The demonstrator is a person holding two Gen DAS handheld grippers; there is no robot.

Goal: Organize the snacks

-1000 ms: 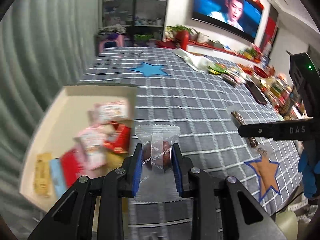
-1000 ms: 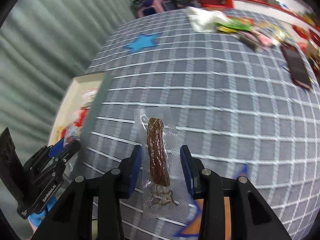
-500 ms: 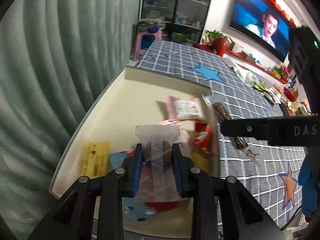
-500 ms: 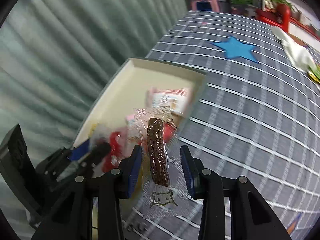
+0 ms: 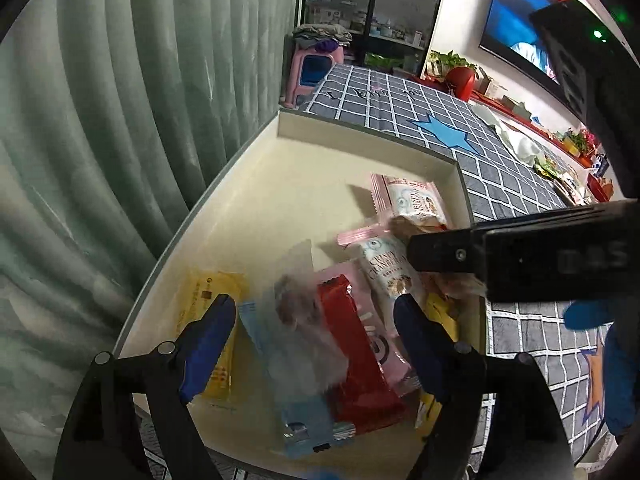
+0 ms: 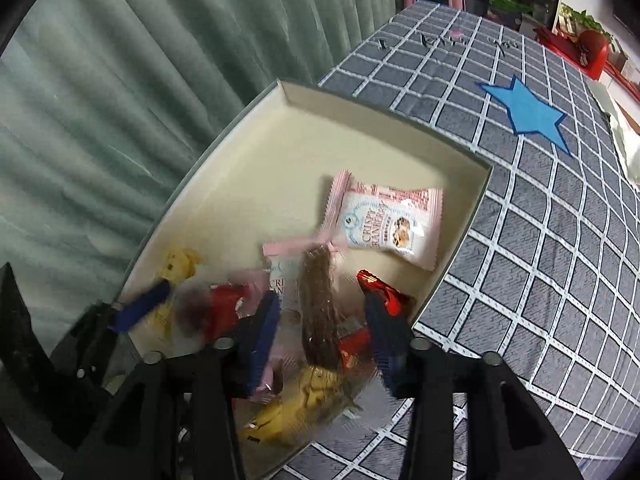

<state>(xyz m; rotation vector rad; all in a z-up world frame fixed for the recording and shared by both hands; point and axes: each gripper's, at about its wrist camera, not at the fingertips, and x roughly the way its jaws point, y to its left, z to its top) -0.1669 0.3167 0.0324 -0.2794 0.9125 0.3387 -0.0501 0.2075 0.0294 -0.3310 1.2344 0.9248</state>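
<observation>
Snack packets (image 5: 360,332) lie heaped in the box (image 5: 360,136), on the table (image 6: 540,240) beside the curtain (image 5: 120,120).

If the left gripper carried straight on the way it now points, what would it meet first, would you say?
Most likely the clear-wrapped snack, blurred between the open left gripper fingers, whose jaws have just been opening. Behind it lie the red packet and the box floor; depth is unclear.

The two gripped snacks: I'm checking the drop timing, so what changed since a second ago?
Both grippers swung from the checked tablecloth over the cream cardboard box. The left gripper and right gripper have just opened, releasing the clear-wrapped brown candy and clear-wrapped brown sausage stick. The box's other packets stayed put.
</observation>
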